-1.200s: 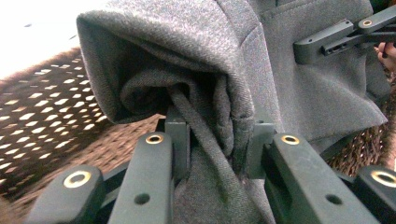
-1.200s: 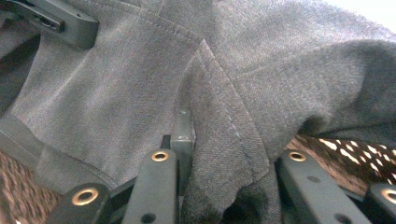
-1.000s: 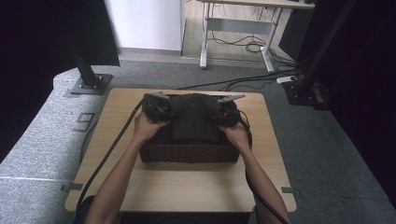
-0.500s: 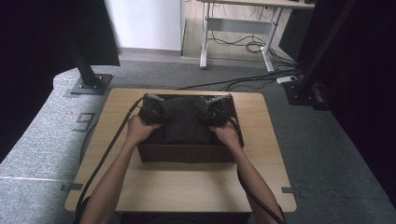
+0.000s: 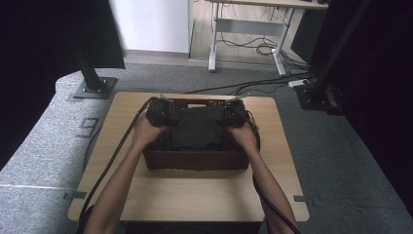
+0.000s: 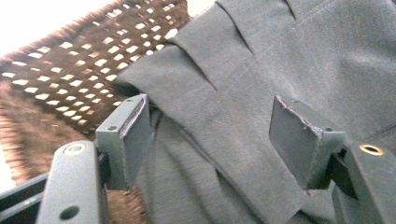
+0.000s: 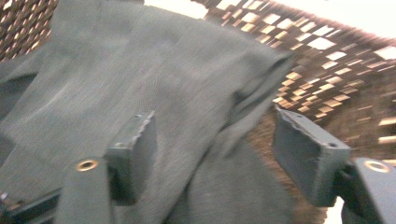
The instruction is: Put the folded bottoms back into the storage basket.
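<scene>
A folded dark cloth (image 5: 195, 127) lies in the wicker basket (image 5: 195, 159) by the bench's (image 5: 204, 195) far edge; the left hand-held gripper (image 6: 210, 135) and the right hand-held gripper (image 7: 219, 154), jaws just opened, gape above the cloth.

My high view looks forward and down on the table (image 5: 195, 195). Each gripper view looks along its jaws, close on the cloth (image 6: 243, 93) and basket (image 6: 70, 65) just ahead, which all three views share.

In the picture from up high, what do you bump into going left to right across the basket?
Left claw → dark cloth in the basket → right claw.
</scene>
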The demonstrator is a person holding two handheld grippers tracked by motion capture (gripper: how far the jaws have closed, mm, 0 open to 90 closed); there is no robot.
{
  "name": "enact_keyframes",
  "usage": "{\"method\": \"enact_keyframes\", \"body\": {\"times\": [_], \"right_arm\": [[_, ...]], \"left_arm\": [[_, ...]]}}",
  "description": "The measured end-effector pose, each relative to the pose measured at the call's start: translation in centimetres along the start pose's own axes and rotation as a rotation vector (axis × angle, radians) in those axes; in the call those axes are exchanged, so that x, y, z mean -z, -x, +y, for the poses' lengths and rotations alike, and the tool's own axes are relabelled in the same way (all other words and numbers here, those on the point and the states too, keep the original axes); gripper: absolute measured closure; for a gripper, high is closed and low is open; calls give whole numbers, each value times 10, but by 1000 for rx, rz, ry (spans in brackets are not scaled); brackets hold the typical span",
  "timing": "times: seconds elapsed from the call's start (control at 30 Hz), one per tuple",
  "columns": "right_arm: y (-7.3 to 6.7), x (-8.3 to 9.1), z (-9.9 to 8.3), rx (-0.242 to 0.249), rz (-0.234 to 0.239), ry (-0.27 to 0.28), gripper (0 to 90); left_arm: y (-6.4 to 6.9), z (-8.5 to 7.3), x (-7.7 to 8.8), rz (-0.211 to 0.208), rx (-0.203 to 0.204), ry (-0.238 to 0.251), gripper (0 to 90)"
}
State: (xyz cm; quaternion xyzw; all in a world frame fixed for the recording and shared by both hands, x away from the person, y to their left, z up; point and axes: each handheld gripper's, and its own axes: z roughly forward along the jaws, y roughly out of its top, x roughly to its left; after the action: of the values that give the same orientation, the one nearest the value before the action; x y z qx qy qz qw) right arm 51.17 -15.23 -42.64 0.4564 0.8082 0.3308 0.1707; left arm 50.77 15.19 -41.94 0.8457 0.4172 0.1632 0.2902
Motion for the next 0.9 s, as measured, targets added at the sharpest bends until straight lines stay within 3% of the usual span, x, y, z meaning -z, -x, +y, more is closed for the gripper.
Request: {"method": "enact_keyframes", "body": {"times": [0.2, 0.33, 0.53, 0.7, 0.73, 0.83, 0.9], "right_arm": [[3, 12, -2, 45, 24, 34, 281], [4, 14, -8, 43, 28, 41, 236], [11, 24, -13, 38, 10, 68, 200], [20, 37, -19, 37, -23, 71, 254], [23, 39, -21, 36, -37, 66, 287], [32, 40, -29, 18, -66, 44, 436], [39, 39, -36, 2, -60, 36, 525]], "left_arm": [[-3, -5, 10, -24, 3, 28, 203], [-3, -10, 15, -25, -7, 46, 165], [-7, -19, 27, 11, -3, 71, 143], [-15, -29, 30, 92, 10, 66, 156], [-18, -32, 30, 106, 18, 64, 172], [-27, -43, 29, 150, 61, 66, 347], [-32, -50, 25, 163, 89, 56, 459]]}}
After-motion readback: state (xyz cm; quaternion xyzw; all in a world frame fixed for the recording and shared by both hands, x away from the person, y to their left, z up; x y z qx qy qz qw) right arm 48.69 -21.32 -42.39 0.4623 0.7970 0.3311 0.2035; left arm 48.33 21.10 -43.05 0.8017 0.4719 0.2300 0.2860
